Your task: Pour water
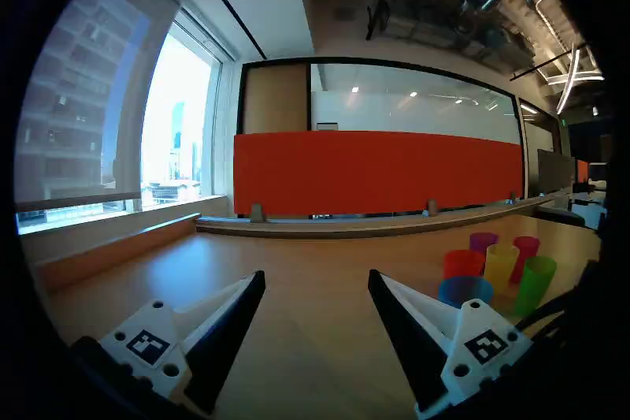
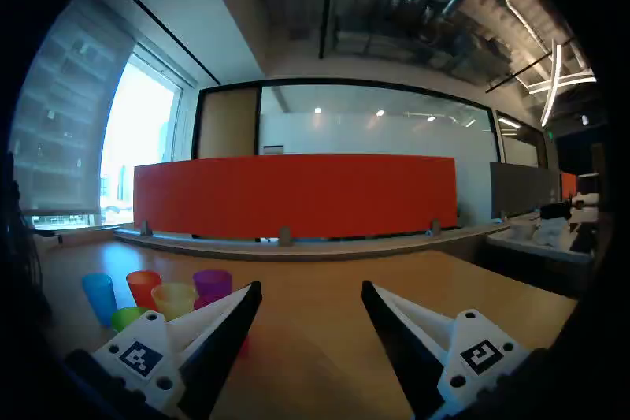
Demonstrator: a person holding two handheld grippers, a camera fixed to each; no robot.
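While hovering over the desk (image 1: 236, 254) with left gripper (image 1: 316, 273) and right gripper (image 2: 310, 284) both spread wide and empty, expect light, thin, likely slippery plastic cups (image 1: 501, 262), clustered on the desk between them; pinch gently at mid-wall, never crushing

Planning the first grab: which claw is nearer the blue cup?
Probably left. The blue cup stands just beyond the right finger of the left claw; from the right claw it looks smaller, far off left.

Six translucent coloured cups (image 1: 501, 262), upright, clustered close together on the wooden desk (image 1: 315, 286).
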